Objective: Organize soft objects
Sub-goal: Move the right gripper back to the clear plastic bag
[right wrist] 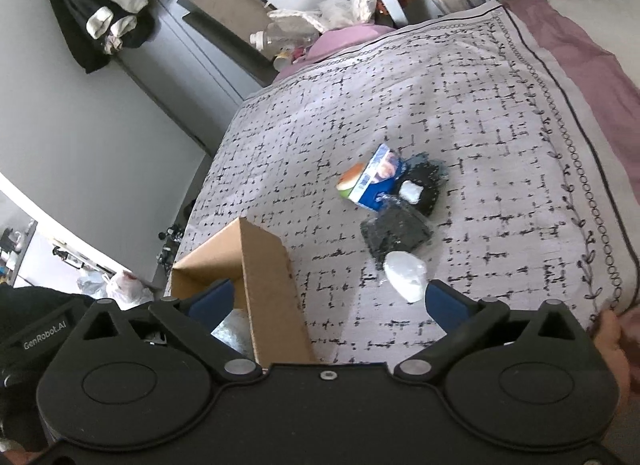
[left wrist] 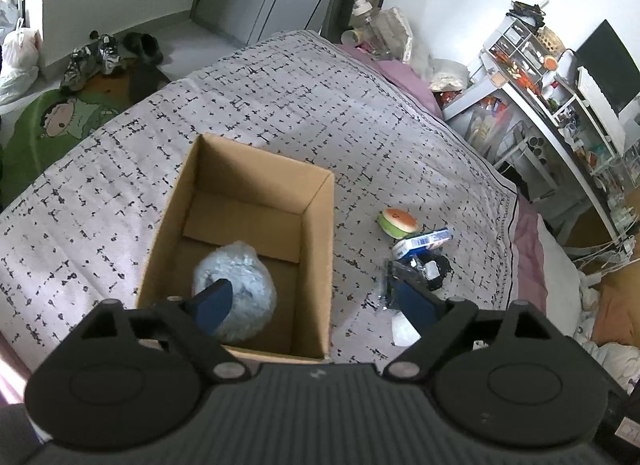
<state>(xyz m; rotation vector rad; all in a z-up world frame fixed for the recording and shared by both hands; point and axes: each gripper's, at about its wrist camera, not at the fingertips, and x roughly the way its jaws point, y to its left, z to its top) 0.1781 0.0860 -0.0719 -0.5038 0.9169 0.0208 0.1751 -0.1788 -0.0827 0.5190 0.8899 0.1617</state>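
Both claws wide, empty. Left claw (left wrist: pixel 308 297) above box (left wrist: pixel 320 233); bagged fluff (left wrist: pixel 248 277) inside. White pouch (right wrist: pixel 404 275) next: light, squashy, slippery; pinch mid-body.

Wrapped bundle (left wrist: pixel 236 297) in box (left wrist: pixel 320 233), packets (right wrist: pixel 396 233) beside it

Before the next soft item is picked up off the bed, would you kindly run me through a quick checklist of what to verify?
1. Left tongs open and empty: ok.
2. Right tongs open and empty: ok.
3. Plastic-wrapped bundle lies inside the cardboard box, free of the pads: ok.
4. Box still has room: ok, much of its floor is bare.
5. Nearest item, the white packet, lies unobstructed on the bedspread: ok.
6. Remaining pile, with the blue-and-white pack and the dark bagged items, can be separated cleanly: cannot tell, they overlap.
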